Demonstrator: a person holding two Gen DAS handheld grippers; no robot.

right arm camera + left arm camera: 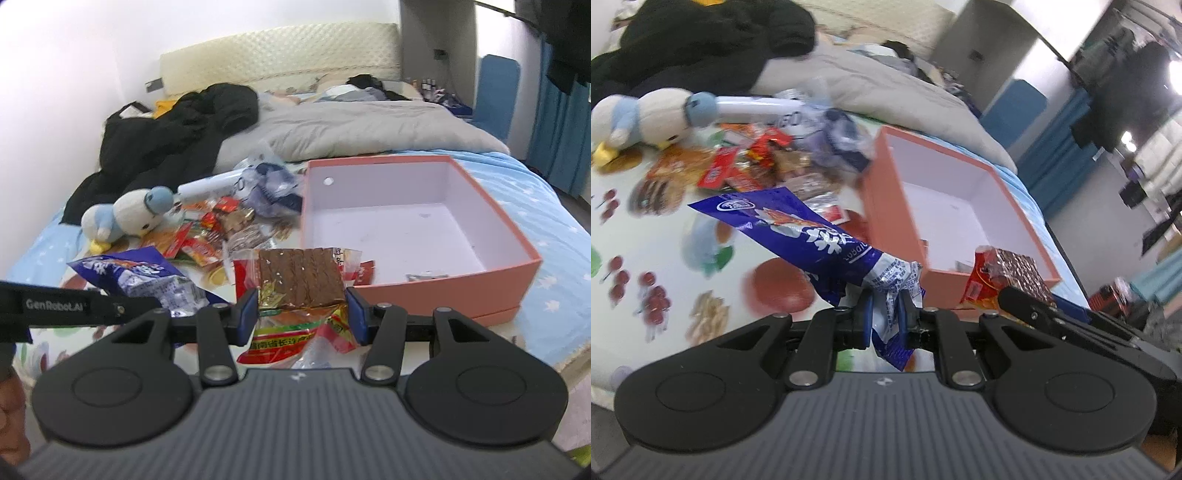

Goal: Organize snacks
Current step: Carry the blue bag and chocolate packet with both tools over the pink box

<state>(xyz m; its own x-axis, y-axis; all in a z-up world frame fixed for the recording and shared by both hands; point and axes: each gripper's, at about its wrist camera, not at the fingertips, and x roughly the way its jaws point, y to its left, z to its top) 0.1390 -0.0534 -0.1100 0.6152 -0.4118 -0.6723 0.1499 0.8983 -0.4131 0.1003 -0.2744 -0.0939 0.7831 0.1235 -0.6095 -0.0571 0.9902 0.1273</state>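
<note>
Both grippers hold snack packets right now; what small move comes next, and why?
Probably carry both over the open pink cardboard box and release. The left gripper pinches the blue foil packet, the right gripper clamps the red-edged brown snack pack, and the box is nearly bare.

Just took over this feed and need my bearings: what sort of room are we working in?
Most likely a bedroom in a home. The snacks and the pink box sit on a bed with a padded headboard, a rumpled grey duvet and a plush penguin.
</note>
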